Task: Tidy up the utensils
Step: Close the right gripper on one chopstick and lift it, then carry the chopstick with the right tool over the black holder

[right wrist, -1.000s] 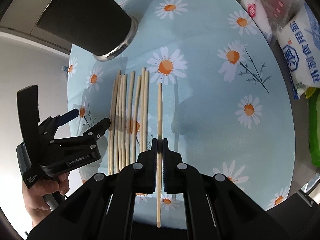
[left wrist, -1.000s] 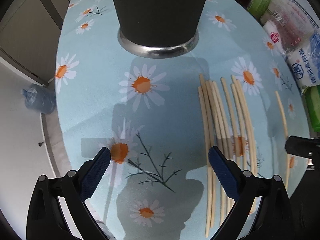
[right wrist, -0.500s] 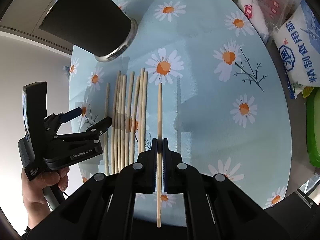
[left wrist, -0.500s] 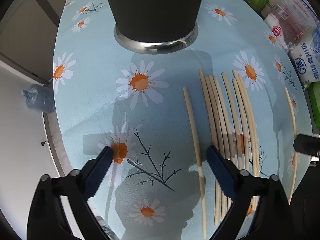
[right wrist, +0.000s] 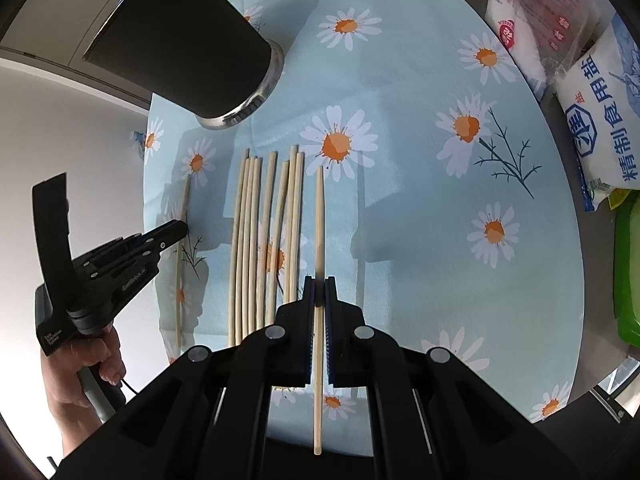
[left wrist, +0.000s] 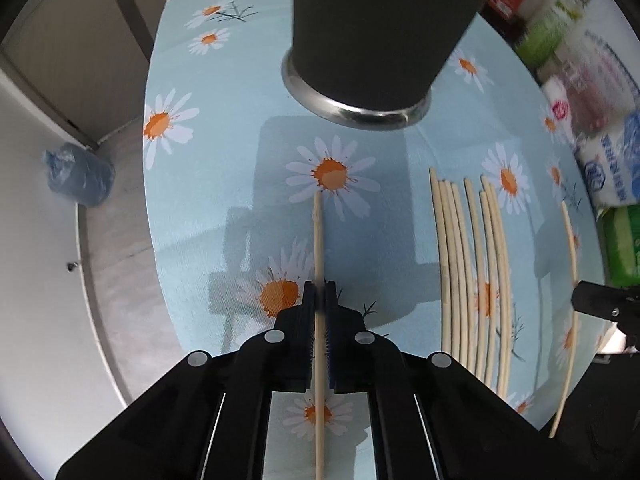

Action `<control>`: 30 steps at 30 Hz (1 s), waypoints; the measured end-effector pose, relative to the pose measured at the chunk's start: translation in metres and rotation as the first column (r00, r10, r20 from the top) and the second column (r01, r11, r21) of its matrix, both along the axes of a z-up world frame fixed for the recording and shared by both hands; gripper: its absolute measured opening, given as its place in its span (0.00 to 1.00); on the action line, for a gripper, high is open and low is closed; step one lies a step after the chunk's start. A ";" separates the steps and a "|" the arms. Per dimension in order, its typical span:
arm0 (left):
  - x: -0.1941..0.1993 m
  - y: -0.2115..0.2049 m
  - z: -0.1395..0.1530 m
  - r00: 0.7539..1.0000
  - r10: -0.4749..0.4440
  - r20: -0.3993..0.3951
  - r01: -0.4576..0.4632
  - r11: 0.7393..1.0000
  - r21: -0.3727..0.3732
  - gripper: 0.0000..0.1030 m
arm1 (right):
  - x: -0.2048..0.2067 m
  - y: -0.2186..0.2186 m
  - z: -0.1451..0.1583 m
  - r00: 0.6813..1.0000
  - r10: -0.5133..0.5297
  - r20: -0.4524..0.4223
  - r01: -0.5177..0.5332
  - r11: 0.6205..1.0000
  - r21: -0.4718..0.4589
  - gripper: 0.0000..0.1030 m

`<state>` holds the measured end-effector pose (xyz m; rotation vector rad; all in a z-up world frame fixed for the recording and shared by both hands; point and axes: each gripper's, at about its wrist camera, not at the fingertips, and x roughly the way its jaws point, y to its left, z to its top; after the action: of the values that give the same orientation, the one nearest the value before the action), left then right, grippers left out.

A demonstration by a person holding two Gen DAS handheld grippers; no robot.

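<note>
My left gripper (left wrist: 319,288) points down at the daisy tablecloth; its jaws are closing, and the pads press on one pale wooden chopstick (left wrist: 318,240) lying lengthwise between them. To its right lies a row of several chopsticks (left wrist: 472,260). A tall black cup (left wrist: 376,32) with a steel base stands farther back. My right gripper (right wrist: 319,284) is shut on another chopstick (right wrist: 319,216), just right of the same row (right wrist: 264,240). In the right wrist view the left gripper (right wrist: 180,228) and its chopstick (right wrist: 185,200) sit left of the row, below the cup (right wrist: 184,40).
Salt bags (right wrist: 600,120) and a green packet (right wrist: 628,272) crowd the table's right edge. A hand (right wrist: 80,368) grips the left tool's handle. The round table's left rim (left wrist: 154,240) drops to the floor, where a blue bag (left wrist: 78,178) lies.
One chopstick has parted from the row's left side. The left gripper went from wide open to shut on it and shifted left of the row. The right gripper stayed put.
</note>
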<state>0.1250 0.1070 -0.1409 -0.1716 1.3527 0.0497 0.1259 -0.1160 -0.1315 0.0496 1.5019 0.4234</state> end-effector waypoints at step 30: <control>-0.043 -0.011 0.169 0.726 0.095 0.681 0.136 0.951 -0.277 0.03 | 0.043 0.034 0.111 0.887 0.118 0.446 -0.312 0.865 0.392 0.05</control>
<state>0.0820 0.0962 0.0278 -0.3996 0.5931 -0.2344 0.1692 -0.0823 -0.0204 0.1503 0.9678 0.9136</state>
